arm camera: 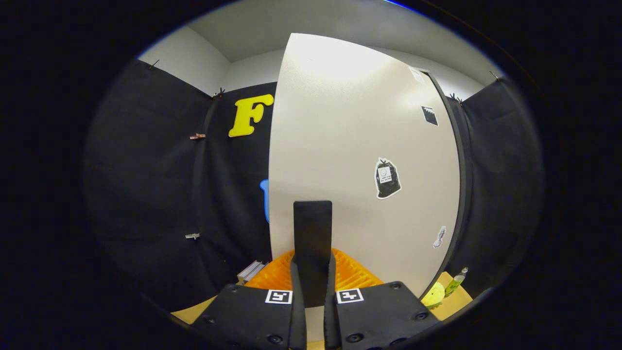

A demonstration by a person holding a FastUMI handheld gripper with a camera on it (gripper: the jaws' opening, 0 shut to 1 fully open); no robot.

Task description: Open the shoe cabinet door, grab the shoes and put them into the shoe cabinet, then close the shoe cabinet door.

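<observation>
1. The tall off-white shoe cabinet door [350, 146] with a matte, smooth face stands directly ahead of the tool [313, 291]. It hides the inside of the cabinet, so I cannot tell what the cabinet holds.
2. On the door face there are a black-and-white sticker shaped like a bag [387, 178], a small dark sticker [430, 115] higher up near the right edge, and a small pale sticker [440, 236] lower down.
3. A dark vertical edge strip [459, 165] runs along the right side of the door.
4. An orange ribbed plastic object [350, 274] lies just beyond the fingers, low in front of the door; what it is I cannot tell.
5. The tool points forward at the door, held about level. Its two fingers are close together, and a flat dark upright piece [312, 243] rises between them; whether they press on it I cannot tell.
6. On the light wooden bench [454, 301], to the right past the door, stand a round yellow object [434, 293] and a small green bottle [457, 282], near each other.
</observation>
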